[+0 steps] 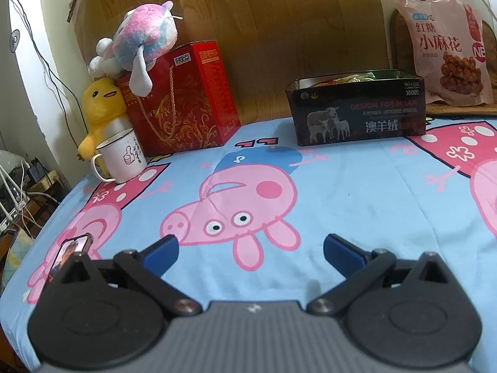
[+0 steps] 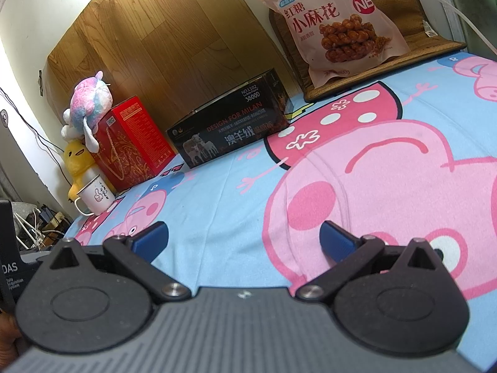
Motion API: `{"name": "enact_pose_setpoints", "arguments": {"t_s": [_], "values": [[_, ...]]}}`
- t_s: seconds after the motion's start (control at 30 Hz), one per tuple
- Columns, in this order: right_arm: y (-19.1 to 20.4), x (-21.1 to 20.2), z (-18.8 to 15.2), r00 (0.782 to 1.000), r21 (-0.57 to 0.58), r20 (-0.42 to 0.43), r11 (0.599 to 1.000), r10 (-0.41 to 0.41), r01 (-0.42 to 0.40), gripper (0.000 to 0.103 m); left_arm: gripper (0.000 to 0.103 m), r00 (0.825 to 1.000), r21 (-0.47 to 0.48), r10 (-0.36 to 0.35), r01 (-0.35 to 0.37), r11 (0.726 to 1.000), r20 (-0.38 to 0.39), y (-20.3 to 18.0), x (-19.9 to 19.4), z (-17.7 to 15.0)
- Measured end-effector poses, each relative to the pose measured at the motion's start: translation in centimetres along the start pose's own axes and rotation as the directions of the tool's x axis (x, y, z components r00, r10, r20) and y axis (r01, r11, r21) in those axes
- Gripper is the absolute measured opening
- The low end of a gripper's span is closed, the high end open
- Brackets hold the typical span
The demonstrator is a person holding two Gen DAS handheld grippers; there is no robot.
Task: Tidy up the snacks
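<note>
Both claws, left (image 1: 251,250) and right (image 2: 243,237), wide open, seemingly empty.

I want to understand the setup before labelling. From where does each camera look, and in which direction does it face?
Left wrist: sits on the left gripper, low over the cartoon sheet, facing the black box straight on; its blue fingers show, spread apart.
Right wrist: sits on the right gripper, tilted, facing the snack bag; its own fingers show, also spread.
Shared: box, bag, red box, mug, plush toys.
</note>
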State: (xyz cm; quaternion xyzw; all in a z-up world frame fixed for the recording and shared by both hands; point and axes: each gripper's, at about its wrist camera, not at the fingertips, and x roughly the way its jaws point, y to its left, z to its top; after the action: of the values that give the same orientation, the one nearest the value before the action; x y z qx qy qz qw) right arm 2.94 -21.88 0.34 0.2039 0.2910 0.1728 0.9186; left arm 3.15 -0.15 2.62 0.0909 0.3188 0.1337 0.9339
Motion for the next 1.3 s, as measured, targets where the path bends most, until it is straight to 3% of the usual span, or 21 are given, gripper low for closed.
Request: {"name": "enact_pose_setpoints", "arguments": {"t_s": [0.5,0.9,1.3], "values": [[0.0,0.0,-0.1,1.000,0.000,0.001,1.000,0.000,0.000,0.103,0.103,0.999,-0.015,0.026,-0.026,1.000,0.037,0.6,-0.4,0.1],[0.0,0.0,-0.1,1.000,-0.001,0.001,1.000,0.000,0.000,0.103,0.103,0.985,0.007,0.124,-0.125,0.992,0.119,1.0,-1.3,0.5],[0.0,0.0,-0.1,1.000,-0.001,0.001,1.000,0.001,-0.001,0.103,0.103,0.994,-0.004,0.095,-0.095,0.995,0.062,1.5,-0.7,0.4]]}}
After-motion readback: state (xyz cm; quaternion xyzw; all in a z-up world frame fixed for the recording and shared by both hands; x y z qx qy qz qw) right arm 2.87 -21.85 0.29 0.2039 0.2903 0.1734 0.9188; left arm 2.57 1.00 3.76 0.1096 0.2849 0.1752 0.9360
